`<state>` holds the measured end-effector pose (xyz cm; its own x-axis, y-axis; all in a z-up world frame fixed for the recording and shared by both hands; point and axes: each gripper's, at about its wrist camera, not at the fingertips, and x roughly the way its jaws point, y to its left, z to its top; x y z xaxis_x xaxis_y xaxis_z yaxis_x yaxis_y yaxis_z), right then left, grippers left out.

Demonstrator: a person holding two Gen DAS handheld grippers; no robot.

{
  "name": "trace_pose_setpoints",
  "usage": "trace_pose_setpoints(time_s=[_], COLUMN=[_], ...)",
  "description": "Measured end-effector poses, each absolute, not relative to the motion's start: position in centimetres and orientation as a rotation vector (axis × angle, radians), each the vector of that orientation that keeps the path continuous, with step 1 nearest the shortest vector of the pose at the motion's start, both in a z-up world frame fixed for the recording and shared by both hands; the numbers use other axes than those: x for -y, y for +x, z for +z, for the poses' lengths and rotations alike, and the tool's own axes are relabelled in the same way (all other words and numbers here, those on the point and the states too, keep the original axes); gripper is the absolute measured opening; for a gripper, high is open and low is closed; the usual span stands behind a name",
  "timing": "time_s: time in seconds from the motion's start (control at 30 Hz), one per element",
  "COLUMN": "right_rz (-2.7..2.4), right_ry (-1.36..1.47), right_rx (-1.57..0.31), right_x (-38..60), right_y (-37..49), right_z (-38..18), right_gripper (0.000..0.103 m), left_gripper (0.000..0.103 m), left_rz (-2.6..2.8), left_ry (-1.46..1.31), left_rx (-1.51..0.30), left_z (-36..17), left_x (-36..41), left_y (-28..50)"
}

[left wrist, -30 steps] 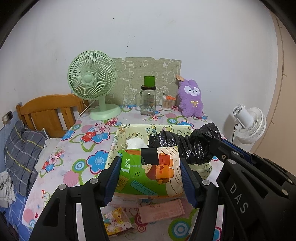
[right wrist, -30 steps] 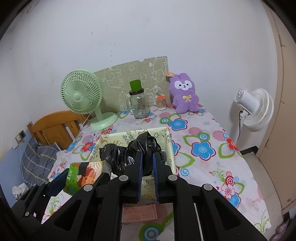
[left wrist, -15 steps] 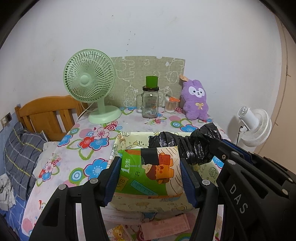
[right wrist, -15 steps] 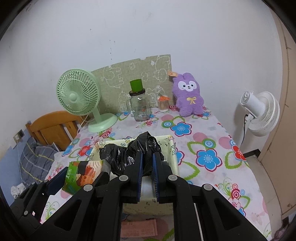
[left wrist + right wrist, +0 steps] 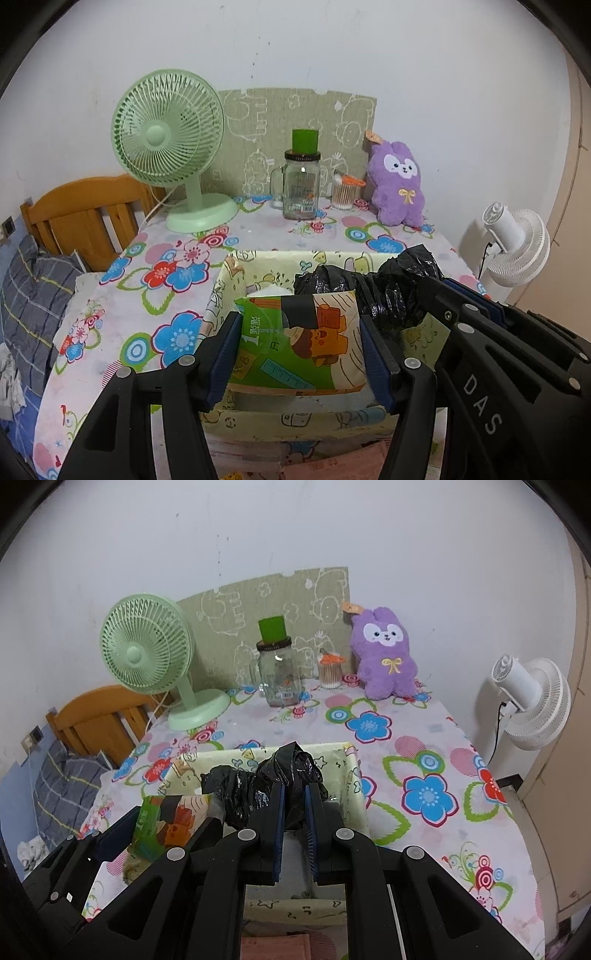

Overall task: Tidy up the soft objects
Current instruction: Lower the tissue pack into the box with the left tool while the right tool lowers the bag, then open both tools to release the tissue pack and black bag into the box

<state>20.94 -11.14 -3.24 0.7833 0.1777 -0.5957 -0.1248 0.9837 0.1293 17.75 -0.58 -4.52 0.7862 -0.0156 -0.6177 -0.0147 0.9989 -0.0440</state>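
The left tongs (image 5: 299, 347) are pinching a green tissue pack (image 5: 299, 343) by its sides, holding it over the near part of the patterned fabric bin (image 5: 295, 424); their jaws have just been opening slightly, pads seemingly touching the pack. The right tongs (image 5: 294, 805) are pressing together on a crumpled black plastic bag (image 5: 258, 786) above the same bin. The bin is sitting on the floral worktop (image 5: 424, 746). Something white (image 5: 266, 291) is lying inside, mostly hidden. Pink items at the bin's near side are being cut off by the frame.
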Motion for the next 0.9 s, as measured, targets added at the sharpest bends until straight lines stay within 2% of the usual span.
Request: trace_pose_setpoints(time_s=[0.07, 0.2, 0.33, 0.9], right_rz=[0.166, 0.174, 0.177, 0.186], right_ry=[0.080, 0.075, 0.076, 0.068], right_rx=[-0.666, -0.698, -0.721, -0.789], right_x=[11.0, 10.7, 10.6, 10.6], right_y=[21.3, 22.0, 22.5, 23.5], right_z=[-3.7, -4.8, -5.6, -7.0], right_gripper=[0.014, 0.014, 0.014, 0.016], left_gripper=[0.067, 0.078, 0.081, 0.081], left_rz=[-0.009, -0.009, 0.007, -0.035], left_ry=[-0.045, -0.052, -0.043, -0.002], left_rx=[-0.678, -0.703, -0.727, -0.744], left_z=[-4.9, -6.0, -6.8, -7.7], left_x=[0.5, 0.4, 0.1, 0.5], left_y=[18.0, 18.5, 19.4, 20.1])
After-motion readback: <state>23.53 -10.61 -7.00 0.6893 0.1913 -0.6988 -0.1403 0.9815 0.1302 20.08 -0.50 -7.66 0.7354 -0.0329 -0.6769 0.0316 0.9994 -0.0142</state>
